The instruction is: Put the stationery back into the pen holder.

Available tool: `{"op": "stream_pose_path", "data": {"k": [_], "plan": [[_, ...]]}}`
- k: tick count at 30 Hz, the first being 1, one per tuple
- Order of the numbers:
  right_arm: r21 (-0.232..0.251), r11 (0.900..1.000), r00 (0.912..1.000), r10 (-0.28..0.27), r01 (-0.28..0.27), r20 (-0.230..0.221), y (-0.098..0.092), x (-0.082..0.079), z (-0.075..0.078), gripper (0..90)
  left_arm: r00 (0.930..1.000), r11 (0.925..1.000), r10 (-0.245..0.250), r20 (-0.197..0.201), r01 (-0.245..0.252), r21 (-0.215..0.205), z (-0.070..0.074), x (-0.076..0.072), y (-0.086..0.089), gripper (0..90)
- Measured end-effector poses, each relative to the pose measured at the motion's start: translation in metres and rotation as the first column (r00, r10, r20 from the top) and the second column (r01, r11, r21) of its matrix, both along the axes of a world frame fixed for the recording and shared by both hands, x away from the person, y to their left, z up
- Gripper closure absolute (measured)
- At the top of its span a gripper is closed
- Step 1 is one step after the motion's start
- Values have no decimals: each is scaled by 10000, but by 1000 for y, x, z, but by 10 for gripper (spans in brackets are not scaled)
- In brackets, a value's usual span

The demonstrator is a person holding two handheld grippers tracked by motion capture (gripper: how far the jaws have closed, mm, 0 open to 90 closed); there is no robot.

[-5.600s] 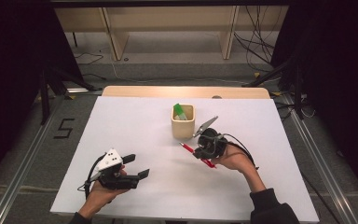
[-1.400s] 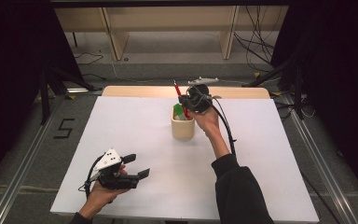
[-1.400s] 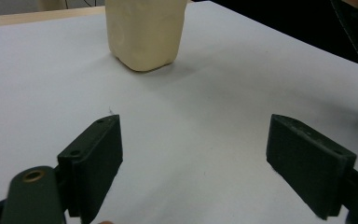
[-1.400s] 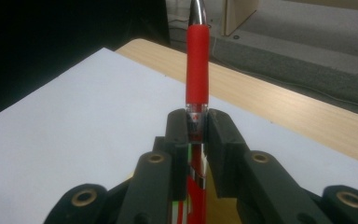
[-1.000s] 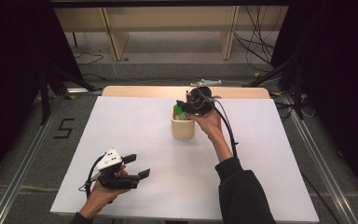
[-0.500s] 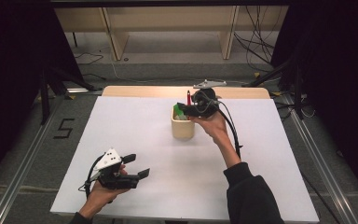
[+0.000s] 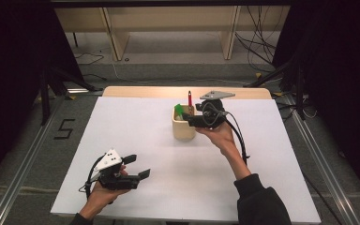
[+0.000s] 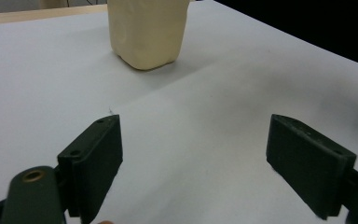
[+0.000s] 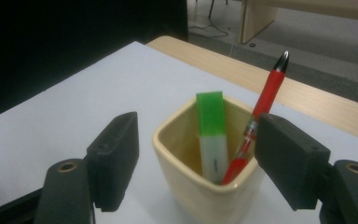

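The red pen (image 9: 260, 122) now stands in the cream cup (image 9: 200, 196), leaning on its rim beside a green marker (image 9: 211, 133). The right gripper (image 9: 196, 156) has just been opening; its jaws stand wide on either side of the cup, gripping nothing. The risk I see is a jaw clipping the pen or the rim as it backs away, tipping the cup on the counter (image 7: 136, 131). The left gripper (image 7: 138, 167) rests open and empty.
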State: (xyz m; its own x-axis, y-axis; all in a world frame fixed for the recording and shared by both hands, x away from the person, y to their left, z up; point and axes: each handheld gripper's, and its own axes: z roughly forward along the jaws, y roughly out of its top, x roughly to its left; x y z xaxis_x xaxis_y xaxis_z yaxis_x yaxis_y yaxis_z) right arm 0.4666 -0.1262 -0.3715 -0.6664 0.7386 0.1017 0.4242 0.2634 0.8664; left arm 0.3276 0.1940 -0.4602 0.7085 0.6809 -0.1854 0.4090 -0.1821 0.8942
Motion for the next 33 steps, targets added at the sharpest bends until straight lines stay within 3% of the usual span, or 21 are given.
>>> {"op": "stream_pose_path", "data": {"k": [20,33], "plan": [[729,9968,9994,320,-330,151,-26,-47,-22,298,10000,10000,9,15,-9,-19,0,0,0,182],[821,9955,9988,477,-482,88,-42,-74,-33,268,10000,10000,6,20,-6,-5,1,0,0,181]]}}
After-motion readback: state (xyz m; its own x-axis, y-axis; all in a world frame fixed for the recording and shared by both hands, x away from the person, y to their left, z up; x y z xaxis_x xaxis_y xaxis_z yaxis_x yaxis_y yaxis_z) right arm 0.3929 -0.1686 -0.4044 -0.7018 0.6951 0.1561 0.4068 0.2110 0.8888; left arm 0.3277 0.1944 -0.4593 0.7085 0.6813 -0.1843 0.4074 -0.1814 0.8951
